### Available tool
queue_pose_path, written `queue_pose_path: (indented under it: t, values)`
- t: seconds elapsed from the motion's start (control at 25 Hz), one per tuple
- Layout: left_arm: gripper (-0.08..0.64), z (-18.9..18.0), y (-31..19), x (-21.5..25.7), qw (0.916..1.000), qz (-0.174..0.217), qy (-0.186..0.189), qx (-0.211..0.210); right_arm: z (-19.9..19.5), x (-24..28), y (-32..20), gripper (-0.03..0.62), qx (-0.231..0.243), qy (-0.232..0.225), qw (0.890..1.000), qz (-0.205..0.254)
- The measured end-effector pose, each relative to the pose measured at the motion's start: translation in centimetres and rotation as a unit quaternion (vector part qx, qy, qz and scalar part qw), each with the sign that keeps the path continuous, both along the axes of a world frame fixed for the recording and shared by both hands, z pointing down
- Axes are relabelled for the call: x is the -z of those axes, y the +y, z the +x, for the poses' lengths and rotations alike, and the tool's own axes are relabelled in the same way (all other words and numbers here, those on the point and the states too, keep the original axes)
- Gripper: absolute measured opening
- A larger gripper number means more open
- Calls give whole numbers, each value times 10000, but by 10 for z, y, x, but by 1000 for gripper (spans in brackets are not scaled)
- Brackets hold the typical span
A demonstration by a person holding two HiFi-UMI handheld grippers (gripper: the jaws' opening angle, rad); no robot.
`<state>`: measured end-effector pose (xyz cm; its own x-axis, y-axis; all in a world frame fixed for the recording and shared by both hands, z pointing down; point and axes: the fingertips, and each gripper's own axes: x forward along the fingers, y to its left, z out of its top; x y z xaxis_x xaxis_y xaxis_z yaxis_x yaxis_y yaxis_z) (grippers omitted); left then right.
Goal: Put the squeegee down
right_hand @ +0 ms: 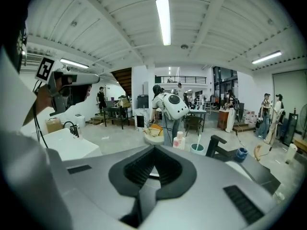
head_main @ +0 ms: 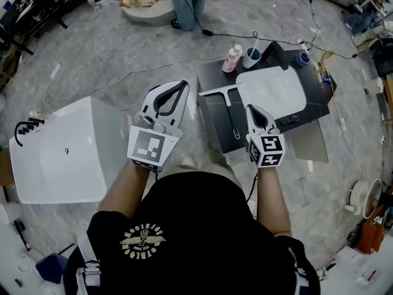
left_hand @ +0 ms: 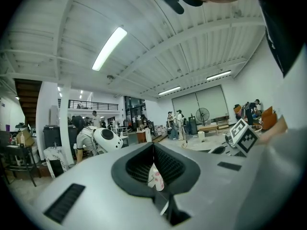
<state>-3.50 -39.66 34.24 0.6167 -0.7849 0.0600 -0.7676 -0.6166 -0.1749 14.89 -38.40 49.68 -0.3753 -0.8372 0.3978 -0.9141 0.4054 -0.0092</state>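
smooth white plastic squeegee (head_main: 228, 97), glossy basin (head_main: 276, 94), matt dark cabinet (head_main: 215, 125)

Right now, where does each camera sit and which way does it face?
Head view: on the person's head, facing steeply down at the squeegee on the counter; forearms, left gripper, right gripper show.
Left gripper view: on that gripper, facing level across the hall; its shut jaws show.
Right gripper view: on that gripper, facing bottle, cup, faucet; its shut jaws show.
Shared: bottle, in head and right gripper views.

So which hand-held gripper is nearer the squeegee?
Right. The right hand-held gripper is just right of the squeegee; the left hand-held gripper is farther off, left of its blade.
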Motion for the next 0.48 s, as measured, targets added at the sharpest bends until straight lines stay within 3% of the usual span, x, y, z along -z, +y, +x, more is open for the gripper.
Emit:
queue_pose_path:
  t: [0.48]
  values:
    - [23, -10, 23, 7, 10000, 15, 29, -82, -17, 93, 24, 28, 231, -34, 9971, 720]
